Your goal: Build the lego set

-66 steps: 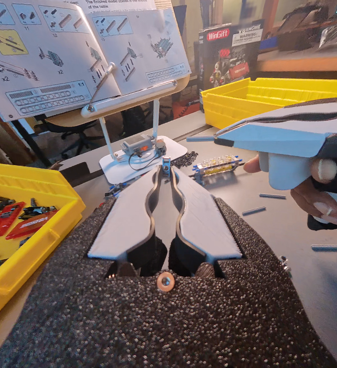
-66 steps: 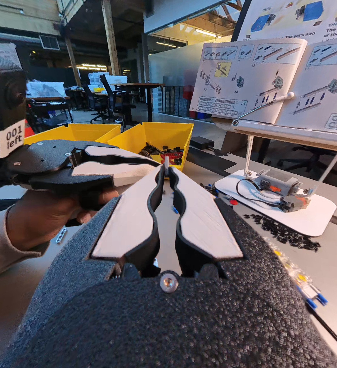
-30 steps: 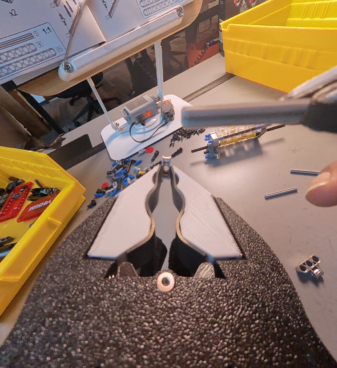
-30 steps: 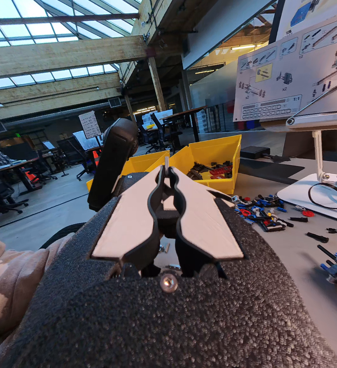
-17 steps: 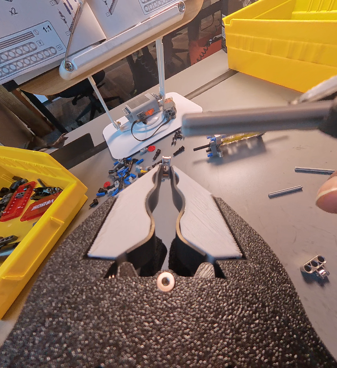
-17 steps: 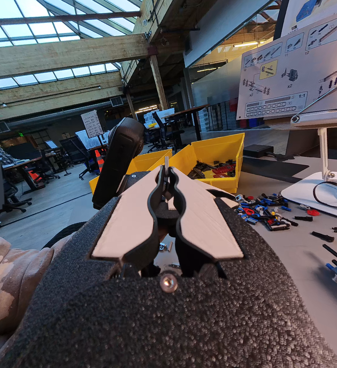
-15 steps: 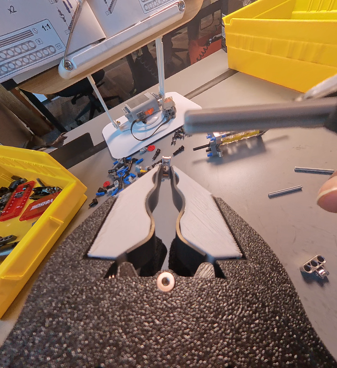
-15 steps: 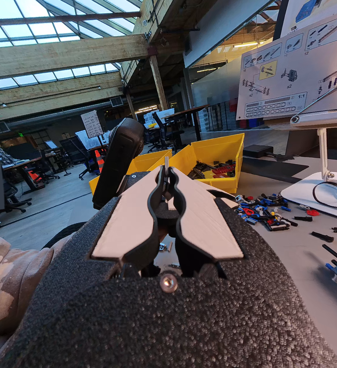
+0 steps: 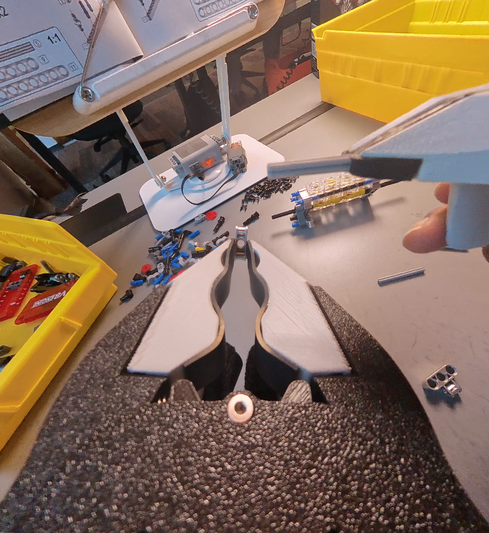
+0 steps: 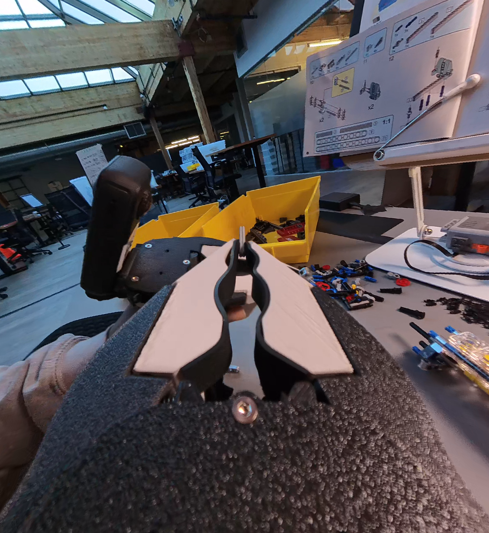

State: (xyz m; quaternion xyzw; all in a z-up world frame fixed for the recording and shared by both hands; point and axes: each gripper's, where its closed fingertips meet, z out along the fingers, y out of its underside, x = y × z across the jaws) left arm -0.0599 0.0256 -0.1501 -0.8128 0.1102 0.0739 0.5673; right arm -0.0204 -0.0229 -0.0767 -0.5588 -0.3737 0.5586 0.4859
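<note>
Grey and cluttered, the surface carries a heap of small blue, black and red pins, a yellow parts bin and a white stand base bearing a grey motor block. Above the pins, the left gripper is clenched on a small grey connector. Coming in from the right, the right gripper is pinched on a grey axle, its free end pointing across toward the connector. Nearby lies a clear-and-yellow engine assembly.

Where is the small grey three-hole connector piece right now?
In the left wrist view, the small grey three-hole connector lies on the grey table at lower right, beside the left gripper's foam body.
</note>
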